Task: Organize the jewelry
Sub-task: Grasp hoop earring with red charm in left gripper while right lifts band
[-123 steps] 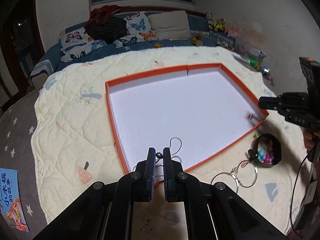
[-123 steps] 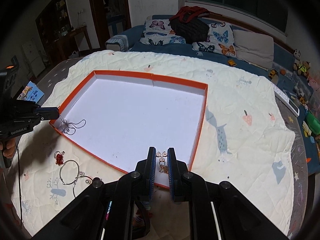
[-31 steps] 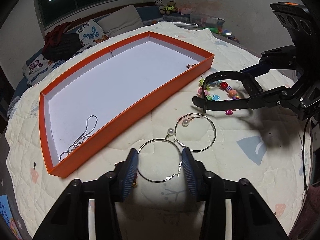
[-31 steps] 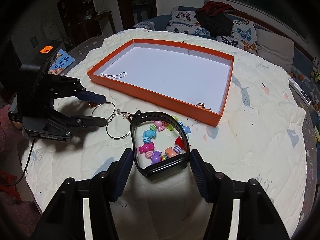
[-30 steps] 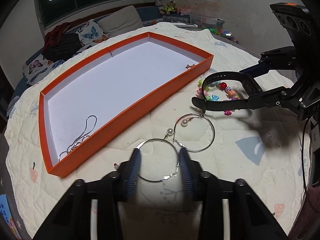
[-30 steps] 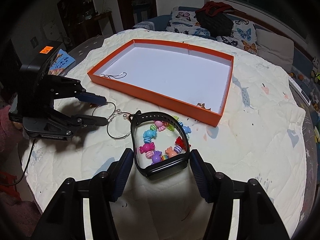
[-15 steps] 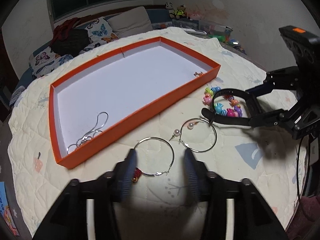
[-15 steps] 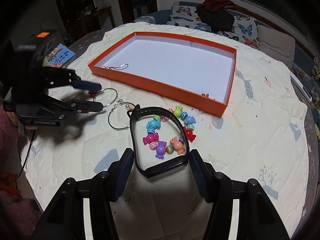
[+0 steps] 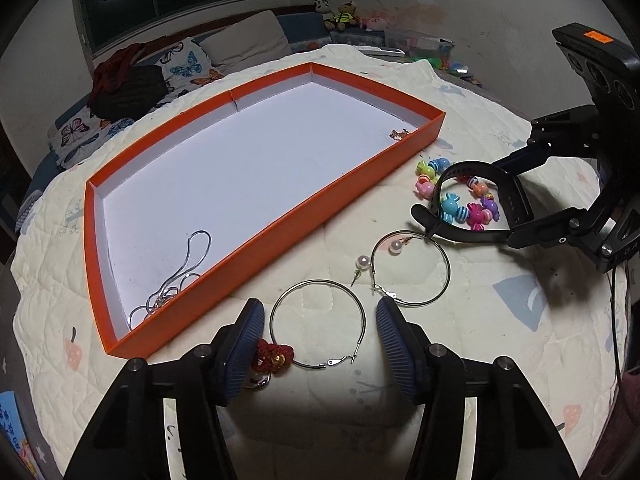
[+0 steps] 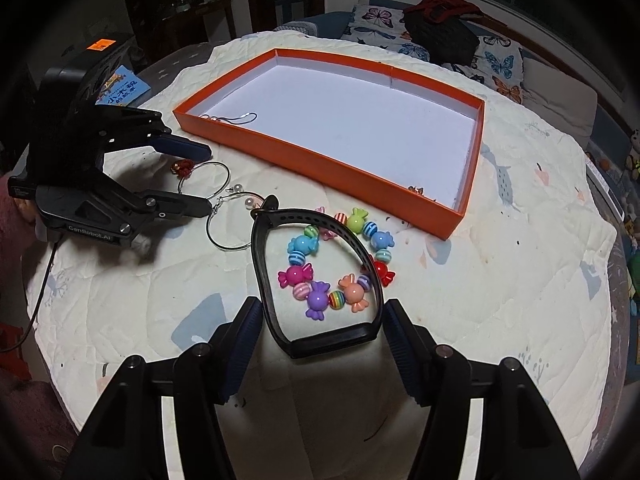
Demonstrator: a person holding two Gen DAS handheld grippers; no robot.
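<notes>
An orange tray (image 9: pixel 332 192) (image 10: pixel 320 158) with a white floor lies on the quilt. Inside are a silver chain (image 9: pixel 182 276) (image 10: pixel 236 119) and small gold earrings (image 9: pixel 399 133) (image 10: pixel 416 189). My left gripper (image 9: pixel 318 338) (image 10: pixel 206 184) is open around a silver hoop earring (image 9: pixel 318 330) (image 10: pixel 205 178); a second pearl hoop (image 9: pixel 410 268) (image 10: pixel 228 226) lies beside it. A red charm (image 9: pixel 274 354) (image 10: pixel 182 167) sits by the left finger. My right gripper (image 10: pixel 322 336) (image 9: pixel 516 200) is open around a black watch band (image 10: pixel 316 276) (image 9: pixel 476 200) that rings a candy bead bracelet (image 10: pixel 340 256) (image 9: pixel 460 196).
The cream quilt (image 9: pixel 500 320) covers a round table. A blue booklet (image 10: pixel 124 90) lies at its far left edge. A sofa with butterfly cushions (image 10: pixel 460 40) and toys (image 9: pixel 340 10) stands behind.
Both grippers have pulled back and up a little from the jewelry. The left jaws have spread wider around the hoop, and the red charm now shows by the left finger.
</notes>
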